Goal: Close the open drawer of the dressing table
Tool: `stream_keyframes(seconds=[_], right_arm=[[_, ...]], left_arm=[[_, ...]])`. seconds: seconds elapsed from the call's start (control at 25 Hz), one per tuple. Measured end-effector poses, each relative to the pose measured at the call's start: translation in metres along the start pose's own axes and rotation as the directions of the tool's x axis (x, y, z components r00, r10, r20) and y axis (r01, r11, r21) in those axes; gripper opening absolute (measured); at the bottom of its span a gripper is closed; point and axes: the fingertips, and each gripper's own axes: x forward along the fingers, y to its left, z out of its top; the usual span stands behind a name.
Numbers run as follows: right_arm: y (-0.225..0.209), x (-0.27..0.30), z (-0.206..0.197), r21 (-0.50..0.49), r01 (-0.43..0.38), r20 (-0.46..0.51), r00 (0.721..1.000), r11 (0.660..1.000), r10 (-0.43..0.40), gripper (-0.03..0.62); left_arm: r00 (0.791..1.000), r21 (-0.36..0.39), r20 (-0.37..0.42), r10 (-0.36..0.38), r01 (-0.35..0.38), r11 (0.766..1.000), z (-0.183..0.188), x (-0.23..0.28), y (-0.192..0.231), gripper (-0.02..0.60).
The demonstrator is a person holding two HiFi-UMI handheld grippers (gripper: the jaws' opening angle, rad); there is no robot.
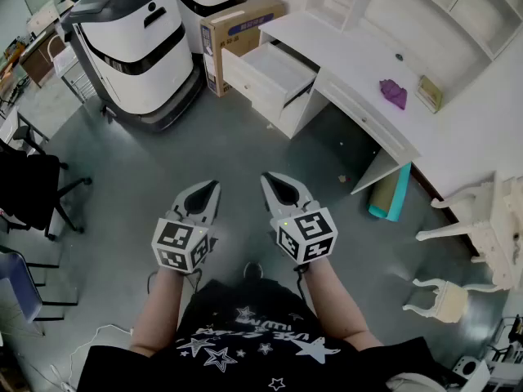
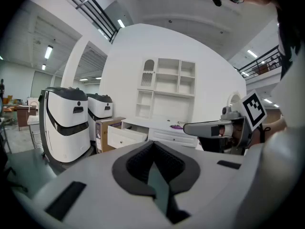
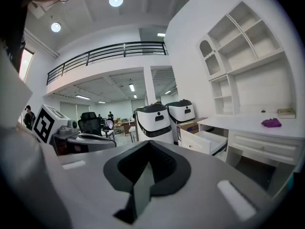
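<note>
The white dressing table (image 1: pixel 351 55) stands at the upper right of the head view. Its left drawer (image 1: pixel 263 78) is pulled out wide and looks empty inside. Both grippers hover over the grey floor well short of it. My left gripper (image 1: pixel 212 188) is shut with nothing between its jaws, and my right gripper (image 1: pixel 268 178) beside it is shut and empty too. The left gripper view has the drawer (image 2: pixel 125 135) far ahead past the closed jaw tips (image 2: pixel 153 144). In the right gripper view the drawer (image 3: pixel 204 141) lies ahead to the right of the closed tips (image 3: pixel 148 144).
Two large white-and-black machines (image 1: pixel 135 47) and a cardboard box (image 1: pixel 239 24) stand left of the drawer. A purple cloth (image 1: pixel 393 93) and a book (image 1: pixel 431 93) lie on the tabletop. A teal roll (image 1: pixel 392 193), white stool parts (image 1: pixel 478 223) and a black office chair (image 1: pixel 29 188) flank the floor.
</note>
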Motion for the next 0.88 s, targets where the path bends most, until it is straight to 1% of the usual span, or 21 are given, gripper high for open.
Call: stream_keyframes(seconds=[0.08, 0.12, 0.24, 0.4, 0.68, 0.88], right_arm=[[-0.002, 0.003, -0.002, 0.006, 0.010, -0.010, 1.000, 1.000, -0.010, 0.002], [-0.003, 0.004, -0.003, 0.010, 0.012, -0.013, 1.000, 1.000, -0.012, 0.002], [-0.006, 0.004, -0.004, 0.020, 0.015, -0.015, 1.000, 1.000, -0.014, 0.002], [-0.014, 0.000, -0.010, 0.032, 0.029, -0.025, 0.999, 0.999, -0.028, 0.002], [-0.016, 0.001, -0.009, 0.029, 0.021, -0.026, 0.999, 0.999, -0.020, 0.002], [-0.029, 0.001, -0.007, 0.046, 0.032, -0.015, 0.999, 0.998, -0.031, 0.002]], left_arm=[[1.000, -0.023, 0.002, 0.015, -0.015, 1.000, 0.003, 0.002, 0.007, 0.009], [1.000, -0.020, -0.001, 0.027, -0.027, 0.999, 0.004, 0.003, 0.011, 0.009], [0.998, 0.027, -0.029, 0.052, -0.052, 0.998, 0.006, 0.008, 0.015, 0.009], [0.999, -0.012, -0.042, 0.032, -0.033, 0.999, 0.003, 0.018, 0.010, 0.009], [0.997, -0.019, -0.066, 0.036, -0.037, 0.999, 0.003, 0.027, 0.010, 0.009], [0.996, -0.011, -0.079, 0.036, -0.037, 0.999, 0.002, 0.035, 0.005, 0.009]])
